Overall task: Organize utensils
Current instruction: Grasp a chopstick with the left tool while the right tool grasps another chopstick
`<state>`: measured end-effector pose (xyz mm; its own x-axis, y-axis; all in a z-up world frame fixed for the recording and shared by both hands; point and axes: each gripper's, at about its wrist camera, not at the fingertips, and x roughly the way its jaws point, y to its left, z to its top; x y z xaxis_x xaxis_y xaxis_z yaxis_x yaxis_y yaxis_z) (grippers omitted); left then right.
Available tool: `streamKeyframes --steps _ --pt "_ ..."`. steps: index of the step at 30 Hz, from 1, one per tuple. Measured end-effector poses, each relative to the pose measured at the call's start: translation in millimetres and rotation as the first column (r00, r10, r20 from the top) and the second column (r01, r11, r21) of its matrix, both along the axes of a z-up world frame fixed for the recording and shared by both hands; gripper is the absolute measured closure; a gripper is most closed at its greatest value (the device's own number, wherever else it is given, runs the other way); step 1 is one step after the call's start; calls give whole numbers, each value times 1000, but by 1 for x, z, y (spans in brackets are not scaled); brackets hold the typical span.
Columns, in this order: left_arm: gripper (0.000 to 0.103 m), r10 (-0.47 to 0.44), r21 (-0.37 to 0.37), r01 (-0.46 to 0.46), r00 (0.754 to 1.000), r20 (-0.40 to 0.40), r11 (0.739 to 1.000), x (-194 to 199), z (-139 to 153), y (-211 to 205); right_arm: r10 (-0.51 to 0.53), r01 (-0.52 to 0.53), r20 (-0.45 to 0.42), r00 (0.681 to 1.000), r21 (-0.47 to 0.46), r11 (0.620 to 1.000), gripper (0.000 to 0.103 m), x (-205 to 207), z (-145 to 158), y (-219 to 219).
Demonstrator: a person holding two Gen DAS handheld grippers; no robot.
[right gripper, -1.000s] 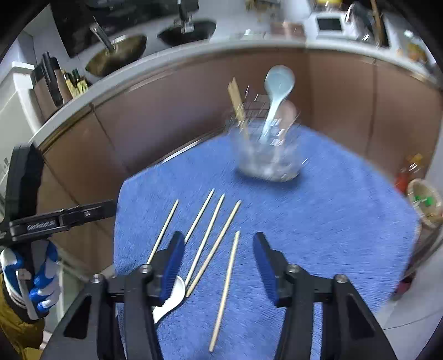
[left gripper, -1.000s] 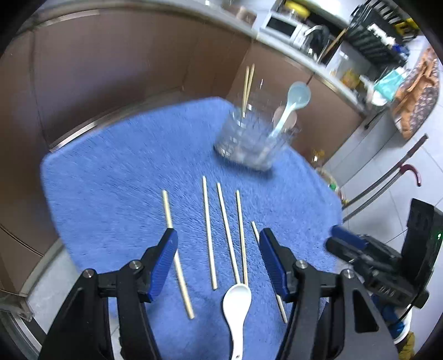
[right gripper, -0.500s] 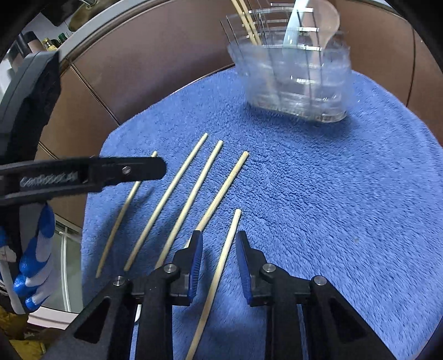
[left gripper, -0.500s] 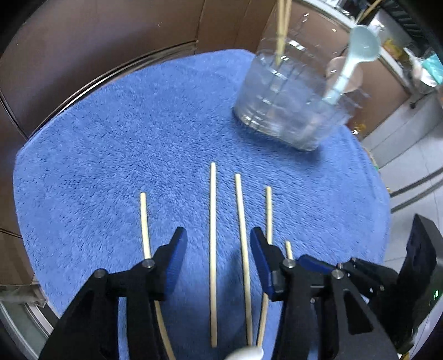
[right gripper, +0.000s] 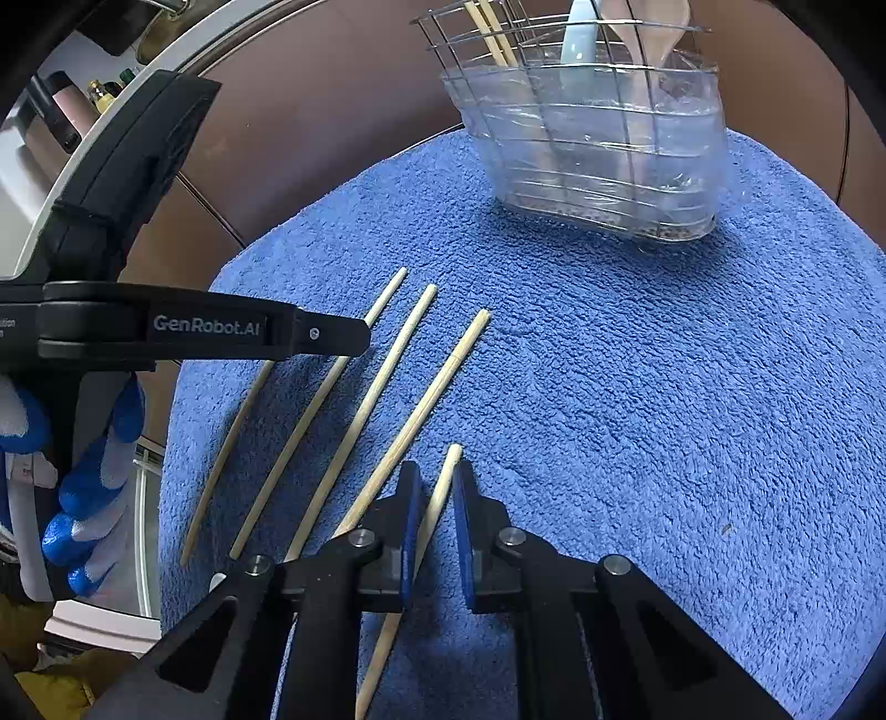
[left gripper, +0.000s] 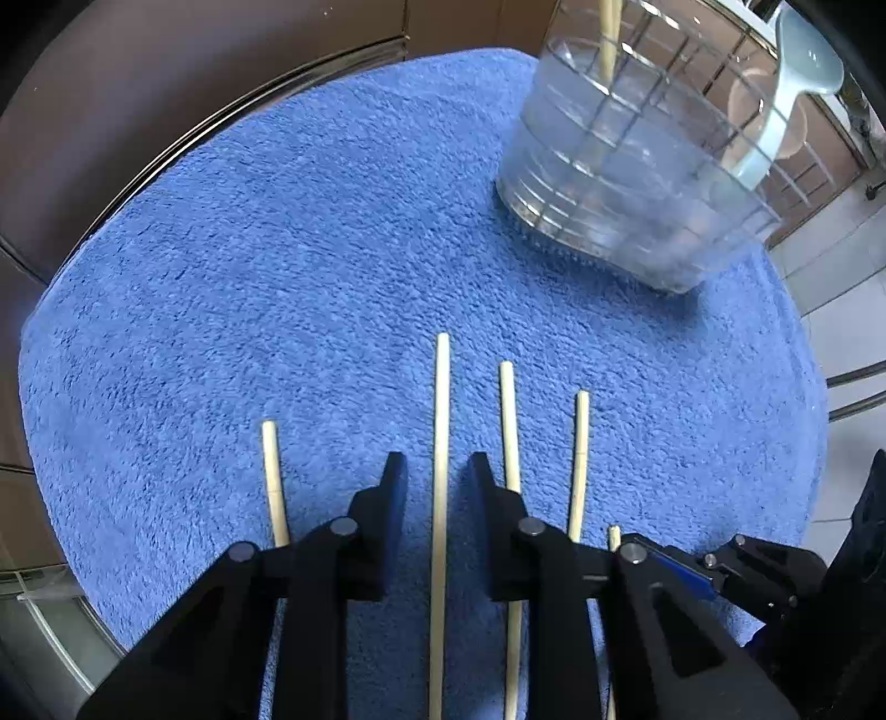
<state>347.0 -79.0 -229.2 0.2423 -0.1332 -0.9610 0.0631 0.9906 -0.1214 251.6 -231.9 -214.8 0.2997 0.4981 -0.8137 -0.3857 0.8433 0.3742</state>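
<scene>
Five pale, slender wooden chopsticks (right gripper: 412,415) lie side by side on the blue terry towel (right gripper: 637,415), toward its near edge. They look light, stiff and smooth, liable to roll, best pinched mid-shaft. Both grippers tilt steeply down. The left gripper (left gripper: 434,482) has just been narrowing around one stick without visibly pressing it; the right gripper (right gripper: 434,493) has closed almost fully on the outermost.

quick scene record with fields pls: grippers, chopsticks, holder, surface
surface: blue towel
loose chopsticks: five, side by side on the towel
left hand-held gripper: open, jaws just been closing, straddling the second chopstick from the left, gaps either side
right hand-held gripper: jaws just closed on the rightmost chopstick
holder: wire basket, upright, far side; contains chopsticks, pale blue spoon, pink spoon
</scene>
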Motion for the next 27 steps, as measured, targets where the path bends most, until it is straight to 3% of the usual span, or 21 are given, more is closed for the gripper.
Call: streamKeyframes --steps 14,20,22,27 --pt "85 -29 116 31 999 -12 993 14 -15 -48 13 -14 -20 1000 -47 999 95 8 3 13" --pt "90 -29 118 29 1000 -4 993 4 -16 -50 -2 -1 -50 999 -59 998 95 13 4 19" --pt "99 -40 113 40 999 -6 993 -3 -12 -46 -8 3 -59 998 -74 997 95 19 4 21" --pt "99 -47 81 45 999 21 996 -6 2 -45 -48 43 -74 996 -75 996 96 23 13 24"
